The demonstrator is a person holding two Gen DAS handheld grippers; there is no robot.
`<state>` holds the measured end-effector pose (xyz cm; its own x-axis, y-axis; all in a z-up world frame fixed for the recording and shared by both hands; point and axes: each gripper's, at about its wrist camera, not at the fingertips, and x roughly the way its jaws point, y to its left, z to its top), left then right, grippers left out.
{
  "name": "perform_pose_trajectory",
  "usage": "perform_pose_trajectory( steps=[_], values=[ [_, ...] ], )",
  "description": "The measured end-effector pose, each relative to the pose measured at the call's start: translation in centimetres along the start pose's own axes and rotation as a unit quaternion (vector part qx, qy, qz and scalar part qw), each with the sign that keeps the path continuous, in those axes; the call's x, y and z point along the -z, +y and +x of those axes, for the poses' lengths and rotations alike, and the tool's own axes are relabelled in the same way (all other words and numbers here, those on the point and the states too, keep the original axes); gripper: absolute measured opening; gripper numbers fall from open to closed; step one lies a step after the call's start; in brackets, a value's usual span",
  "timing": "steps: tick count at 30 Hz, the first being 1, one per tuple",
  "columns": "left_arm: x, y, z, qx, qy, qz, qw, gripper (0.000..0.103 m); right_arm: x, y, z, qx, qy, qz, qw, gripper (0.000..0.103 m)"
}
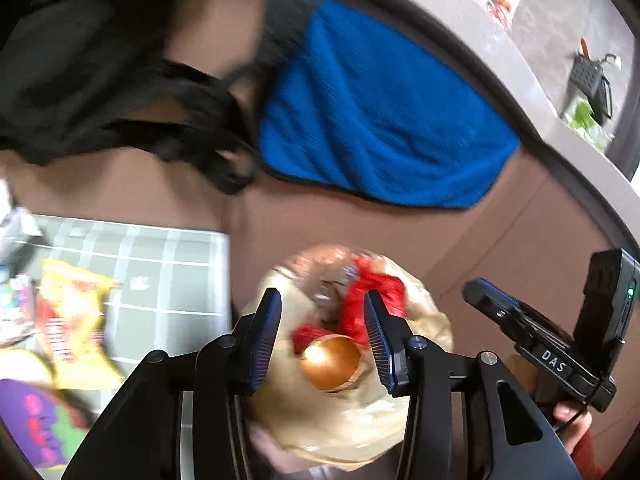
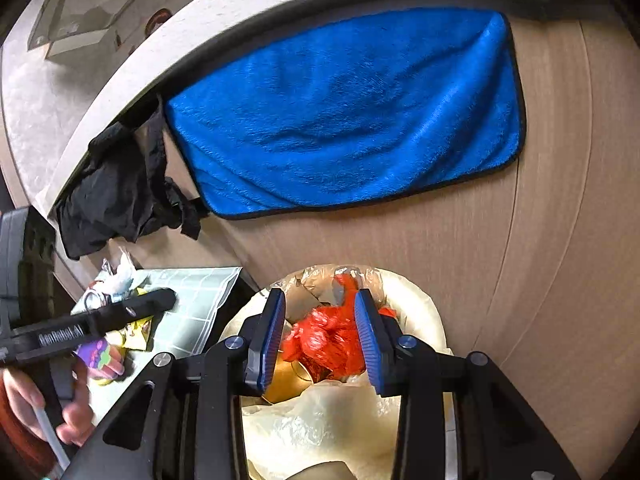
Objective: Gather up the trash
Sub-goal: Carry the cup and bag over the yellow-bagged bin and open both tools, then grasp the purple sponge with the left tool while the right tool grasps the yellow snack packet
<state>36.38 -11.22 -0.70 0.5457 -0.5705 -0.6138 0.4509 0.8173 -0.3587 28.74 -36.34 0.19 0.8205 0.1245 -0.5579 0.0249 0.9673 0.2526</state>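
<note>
While both claws hang over the cream plastic-lined trash bin (image 2: 416,312), nothing is in either one: the left gripper (image 1: 322,340) stands about half open and the right gripper (image 2: 320,336) wide open, pads apart and bare. Inside the bin lie a crumpled red plastic bag (image 2: 332,340) and a shiny gold round lid or cup (image 1: 330,362); which of the two it is cannot be told.

Left of the bin, on a grey checked mat (image 1: 160,264), the remaining trash waits: a yellow crinkled snack packet (image 1: 72,320) and a purple printed wrapper (image 1: 36,424) nearer the camera than the packet. Both look light, thin and limp, likely slippery foil, so a pinch on a raised fold or sealed edge should hold better than pressing down on a flat face. They would probably flutter or slip from a loose grip.

Above the bin hangs a blue fleecy towel (image 2: 352,120), with black crumpled cloth (image 2: 120,192) to its left.
</note>
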Motion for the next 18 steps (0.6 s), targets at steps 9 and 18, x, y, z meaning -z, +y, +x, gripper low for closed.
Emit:
perform_pose_trajectory(
  steps=[9,18],
  values=[
    [2.0,7.2,-10.1,-0.104,-0.076,-0.029,0.9912,0.044,0.4,5.0,-1.1,-0.032,-0.014,-0.028,0.999,0.035],
    [4.5,17.1,-18.5,-0.155,-0.120,-0.130,0.9720,0.044,1.6,14.1,0.1,-0.078,-0.001,-0.087,0.993,0.035]
  ],
)
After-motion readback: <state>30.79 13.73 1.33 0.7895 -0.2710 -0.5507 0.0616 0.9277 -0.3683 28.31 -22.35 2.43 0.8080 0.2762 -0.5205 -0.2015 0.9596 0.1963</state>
